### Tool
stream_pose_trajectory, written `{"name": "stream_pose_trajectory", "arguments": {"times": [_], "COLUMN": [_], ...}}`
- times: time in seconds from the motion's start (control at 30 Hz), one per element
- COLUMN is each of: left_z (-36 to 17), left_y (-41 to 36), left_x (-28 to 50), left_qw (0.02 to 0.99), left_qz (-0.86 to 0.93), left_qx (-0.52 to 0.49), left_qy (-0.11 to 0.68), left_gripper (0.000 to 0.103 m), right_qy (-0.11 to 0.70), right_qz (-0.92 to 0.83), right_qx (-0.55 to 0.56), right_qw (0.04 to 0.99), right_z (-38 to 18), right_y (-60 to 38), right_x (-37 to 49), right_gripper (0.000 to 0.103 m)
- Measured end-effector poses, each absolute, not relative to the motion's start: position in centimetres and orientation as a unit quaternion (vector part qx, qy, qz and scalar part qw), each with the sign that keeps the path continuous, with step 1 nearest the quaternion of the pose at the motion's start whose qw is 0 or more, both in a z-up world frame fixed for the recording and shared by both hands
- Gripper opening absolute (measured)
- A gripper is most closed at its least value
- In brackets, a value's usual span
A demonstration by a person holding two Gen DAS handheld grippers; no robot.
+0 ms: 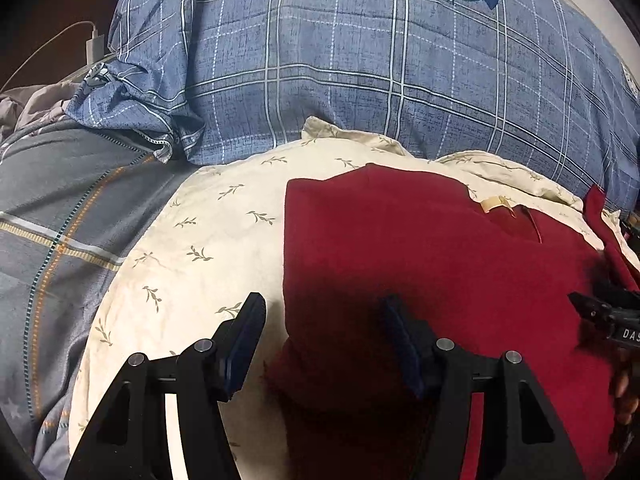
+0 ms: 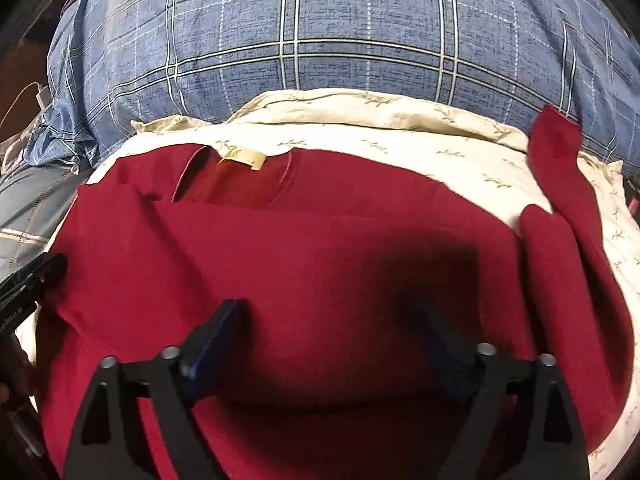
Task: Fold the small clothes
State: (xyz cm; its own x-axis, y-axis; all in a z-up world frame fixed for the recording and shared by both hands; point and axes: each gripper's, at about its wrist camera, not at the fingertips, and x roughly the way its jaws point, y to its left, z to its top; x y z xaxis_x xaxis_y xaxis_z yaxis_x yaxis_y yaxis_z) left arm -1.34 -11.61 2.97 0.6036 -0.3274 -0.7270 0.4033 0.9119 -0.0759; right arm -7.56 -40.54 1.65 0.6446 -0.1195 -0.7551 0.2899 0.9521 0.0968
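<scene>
A dark red garment (image 1: 440,248) lies partly folded on a cream leaf-print pillow (image 1: 208,248), its tan neck label (image 1: 494,203) facing up. My left gripper (image 1: 324,308) is open just above the garment's left edge, one finger over the pillow, the other over the red cloth. In the right wrist view the red garment (image 2: 304,248) fills the middle, with its label (image 2: 242,159) at the far side and a sleeve (image 2: 560,184) trailing to the right. My right gripper (image 2: 324,312) is open and empty over the garment's near part.
A blue plaid quilt (image 1: 340,60) is bunched behind the pillow. A grey striped sheet (image 1: 60,220) lies to the left. A white charger and cable (image 1: 94,46) sit at the far left. The other gripper shows at each view's edge: at right (image 1: 608,316) and at left (image 2: 28,280).
</scene>
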Motion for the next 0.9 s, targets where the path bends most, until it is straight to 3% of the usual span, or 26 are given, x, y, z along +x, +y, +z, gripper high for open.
{"name": "stream_pose_trajectory", "arguments": {"times": [0.07,0.4,0.63,0.9], "left_z": [3.1,4.4,2.8,2.8], "left_y": [-11.5,-11.0,-12.4,-12.4], "left_x": [-1.5,-2.6,-2.0,-1.5], "left_qw": [0.894,0.898,0.885,0.883], "left_qz": [-0.207,-0.230,-0.221,-0.221], "left_qx": [0.046,0.033,0.070,0.059], "left_qy": [0.394,0.373,0.404,0.410], "left_gripper": [0.060,0.060,0.061,0.062], "right_qy": [0.405,0.378,0.372,0.352], "right_qz": [-0.103,-0.132,-0.132,-0.180], "right_qx": [0.120,0.127,0.141,0.096], "right_qw": [0.901,0.907,0.908,0.913], "right_z": [1.6,2.8,2.5,7.1], "right_y": [-40.6,-40.1,-41.0,-44.8], "right_x": [-7.4,-8.7,-8.7,-9.1], "right_gripper": [0.103,0.102,0.100,0.097]}}
